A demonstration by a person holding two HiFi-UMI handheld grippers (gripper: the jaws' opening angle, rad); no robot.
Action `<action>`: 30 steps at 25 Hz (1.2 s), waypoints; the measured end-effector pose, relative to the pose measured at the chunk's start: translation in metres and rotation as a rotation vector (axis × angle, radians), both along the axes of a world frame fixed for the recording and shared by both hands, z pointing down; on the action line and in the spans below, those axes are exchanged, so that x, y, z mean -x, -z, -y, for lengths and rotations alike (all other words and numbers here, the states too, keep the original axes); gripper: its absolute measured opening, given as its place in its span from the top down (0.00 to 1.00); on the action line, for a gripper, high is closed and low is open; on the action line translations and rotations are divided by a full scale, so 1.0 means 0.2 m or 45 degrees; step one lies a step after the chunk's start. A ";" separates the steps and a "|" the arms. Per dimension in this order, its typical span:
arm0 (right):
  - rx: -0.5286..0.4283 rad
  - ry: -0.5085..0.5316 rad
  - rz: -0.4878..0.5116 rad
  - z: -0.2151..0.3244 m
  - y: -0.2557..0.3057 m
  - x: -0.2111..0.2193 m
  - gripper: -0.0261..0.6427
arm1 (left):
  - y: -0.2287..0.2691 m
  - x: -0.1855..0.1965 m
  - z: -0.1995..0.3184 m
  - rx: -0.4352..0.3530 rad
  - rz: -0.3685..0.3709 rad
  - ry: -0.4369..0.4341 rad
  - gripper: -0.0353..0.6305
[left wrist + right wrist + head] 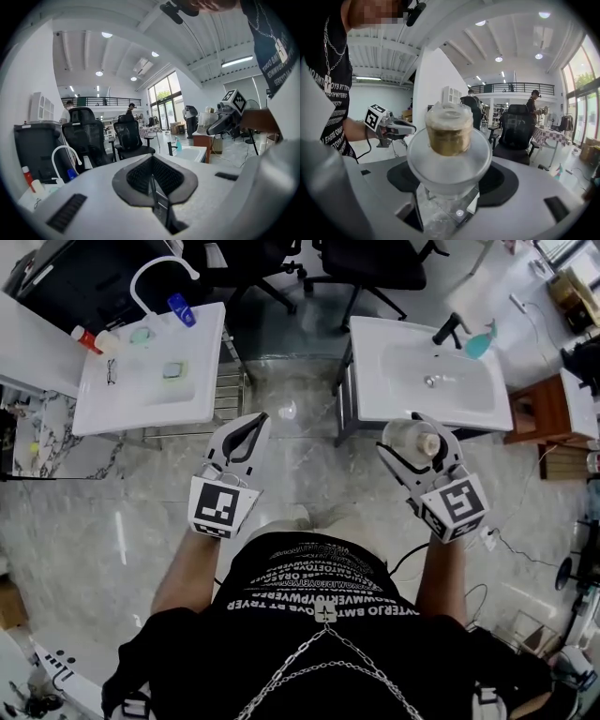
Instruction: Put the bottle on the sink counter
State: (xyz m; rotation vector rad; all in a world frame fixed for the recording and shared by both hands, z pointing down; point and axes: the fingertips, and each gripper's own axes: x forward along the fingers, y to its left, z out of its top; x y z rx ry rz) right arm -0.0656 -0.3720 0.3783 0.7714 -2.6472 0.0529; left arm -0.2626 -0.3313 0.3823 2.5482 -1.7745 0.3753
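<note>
Jaws of your right gripper (450, 183) clasp the frosted, gold-capped bottle (449, 157) by its wide body, in the air short of the white sink counter (373, 348), while your left gripper (253, 427) is closed and empty; the bottle looks light, rigid and slippery, so grip the body, not the cap.

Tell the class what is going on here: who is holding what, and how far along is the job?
A person is standing with a gripper in each hand. The right gripper is closed on a clear bottle with a gold cap, holding it in the air in front of the white sink on that side. The left gripper is shut and empty. The bottle is not yet on the sink counter, so the placing is not done.
</note>
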 end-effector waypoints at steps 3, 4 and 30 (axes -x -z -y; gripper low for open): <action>0.031 -0.027 0.026 0.05 -0.05 -0.01 0.46 | -0.04 -0.01 0.02 0.027 0.016 -0.018 0.94; 0.041 -0.037 0.030 0.08 -0.07 -0.02 0.46 | -0.06 -0.02 0.03 0.035 0.018 -0.019 0.94; 0.325 -0.100 -0.182 1.09 -1.42 -0.21 0.46 | -0.36 -0.34 0.85 0.195 0.017 -0.006 0.94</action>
